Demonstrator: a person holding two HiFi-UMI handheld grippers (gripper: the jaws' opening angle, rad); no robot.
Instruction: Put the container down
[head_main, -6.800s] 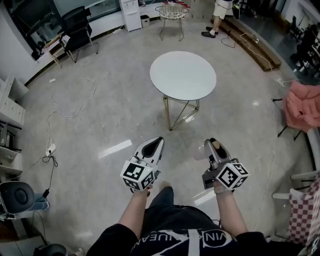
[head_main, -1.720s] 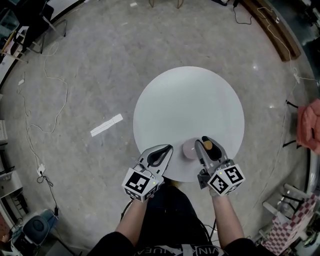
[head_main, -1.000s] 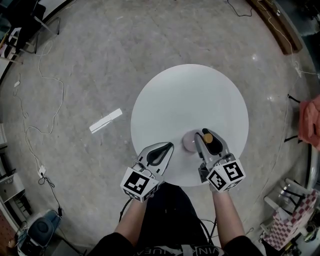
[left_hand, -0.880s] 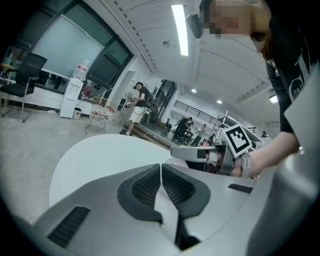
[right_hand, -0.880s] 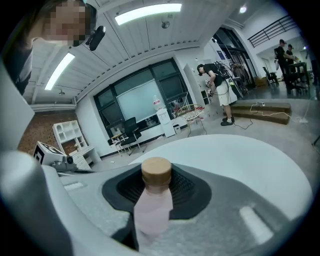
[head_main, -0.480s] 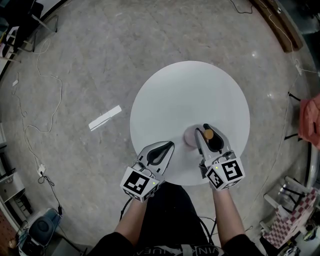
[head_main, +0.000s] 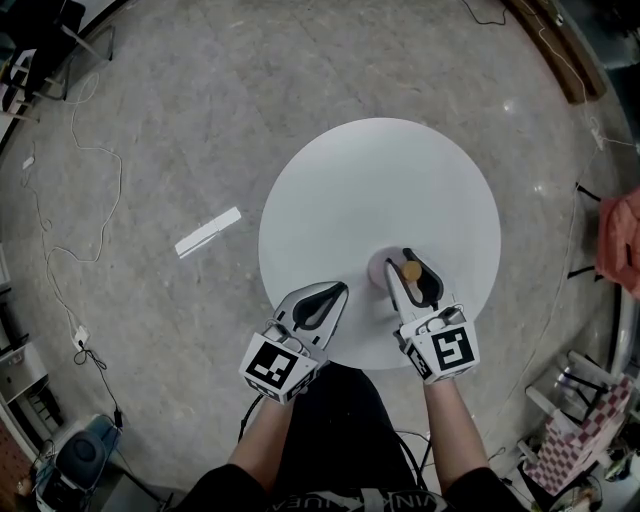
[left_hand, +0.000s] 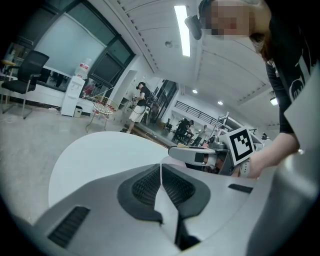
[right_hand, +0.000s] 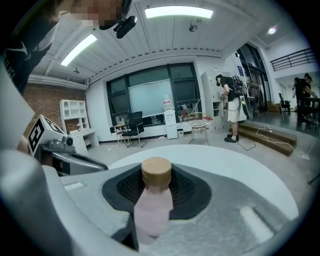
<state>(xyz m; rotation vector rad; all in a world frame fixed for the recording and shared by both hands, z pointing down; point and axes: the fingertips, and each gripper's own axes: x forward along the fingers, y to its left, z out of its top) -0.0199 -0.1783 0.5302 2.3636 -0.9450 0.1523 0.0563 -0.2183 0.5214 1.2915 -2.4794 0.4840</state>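
Head view first: both grippers sit over the near edge of the round white counter (head_main: 380, 180). The left gripper (head_main: 322, 298) is empty, jaws together, parked just left of the right gripper (head_main: 409, 282). The right one has the pink bottle (head_main: 382, 268) clamped between its jaws, tan cap up by the fingertips. The bottle's over the counter, but I can't tell if its base is actually touching.

Left gripper view: the left gripper (left_hand: 160, 172) has its dark pads pressed flat together with nothing in them. The counter (left_hand: 90, 157) spreads out ahead of it, and off to its right is the right gripper (left_hand: 197, 156).

Right gripper view: the right gripper (right_hand: 157, 186) is shut on the bottle (right_hand: 152, 210), pads on either side of the neck and the cap poking up above them. The counter (right_hand: 235, 167) lies beyond the jaws, and the left gripper (right_hand: 75, 159) is off to its left.
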